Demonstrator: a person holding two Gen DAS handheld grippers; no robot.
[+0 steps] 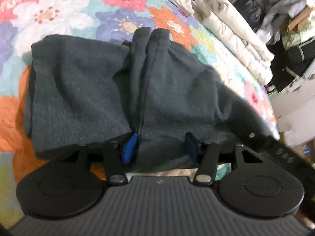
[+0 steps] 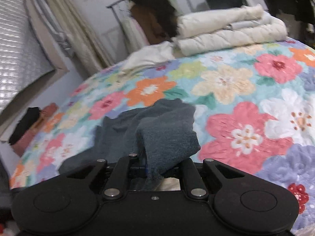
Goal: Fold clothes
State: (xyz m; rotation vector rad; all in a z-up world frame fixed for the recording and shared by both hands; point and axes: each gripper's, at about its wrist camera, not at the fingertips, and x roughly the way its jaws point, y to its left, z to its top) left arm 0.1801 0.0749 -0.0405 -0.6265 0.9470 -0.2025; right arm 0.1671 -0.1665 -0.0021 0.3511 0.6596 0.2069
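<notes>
A dark grey garment point(image 1: 88, 90) lies partly folded on the floral bedspread point(image 1: 59, 15). My left gripper point(image 1: 159, 147) is open over its near edge, the blue pads point(image 1: 129, 147) wide apart with cloth between them and a ridge of fabric running away from the left pad. In the right wrist view my right gripper point(image 2: 155, 167) is shut on a bunched corner of the same grey garment point(image 2: 167, 135), which drapes over the fingers and hides the pads. The rest of the cloth trails left onto the floral bedspread point(image 2: 246, 133).
Folded cream quilts point(image 2: 232, 29) and a cream garment point(image 2: 149, 57) lie at the bed's far edge. The cream quilts point(image 1: 236, 37) also show in the left view, with dark bags and clutter point(image 1: 291, 55) beyond. A clothes rack point(image 2: 149, 19) stands by the wall.
</notes>
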